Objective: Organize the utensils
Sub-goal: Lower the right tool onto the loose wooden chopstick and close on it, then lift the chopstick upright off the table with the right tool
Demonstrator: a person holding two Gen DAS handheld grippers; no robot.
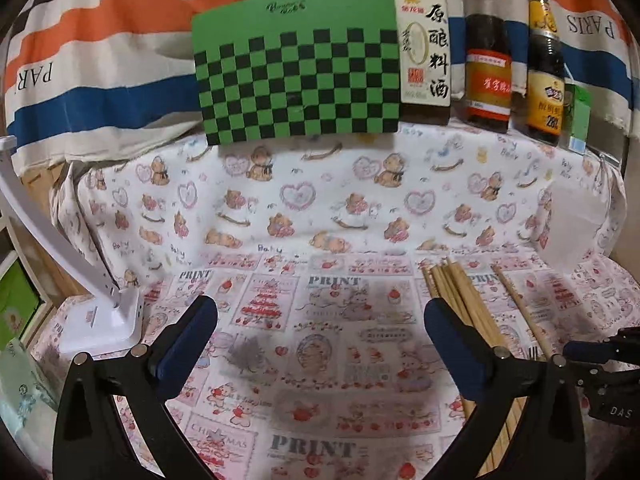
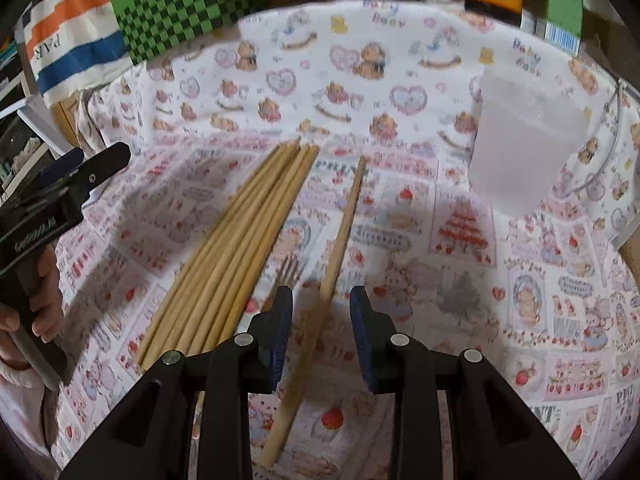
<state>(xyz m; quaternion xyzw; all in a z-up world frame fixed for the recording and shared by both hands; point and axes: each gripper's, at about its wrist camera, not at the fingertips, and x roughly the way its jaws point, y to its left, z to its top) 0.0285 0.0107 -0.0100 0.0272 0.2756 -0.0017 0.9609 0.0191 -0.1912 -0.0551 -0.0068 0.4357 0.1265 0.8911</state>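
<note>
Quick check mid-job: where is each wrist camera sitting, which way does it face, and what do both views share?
Left wrist: on the left gripper, low over the printed cloth, facing the green checkered board and sauce bottles; jaws wide open, right gripper at the edge.
Right wrist: on the right gripper, facing the translucent cup; open jaws straddle a single chopstick; left gripper visible.
Shared: chopstick bundle, single chopstick, cup, board, bottles.

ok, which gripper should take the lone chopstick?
Right. The right gripper is open, straddling the lone chopstick. The left gripper is open over bare cloth, left of the chopstick bundle.
</note>
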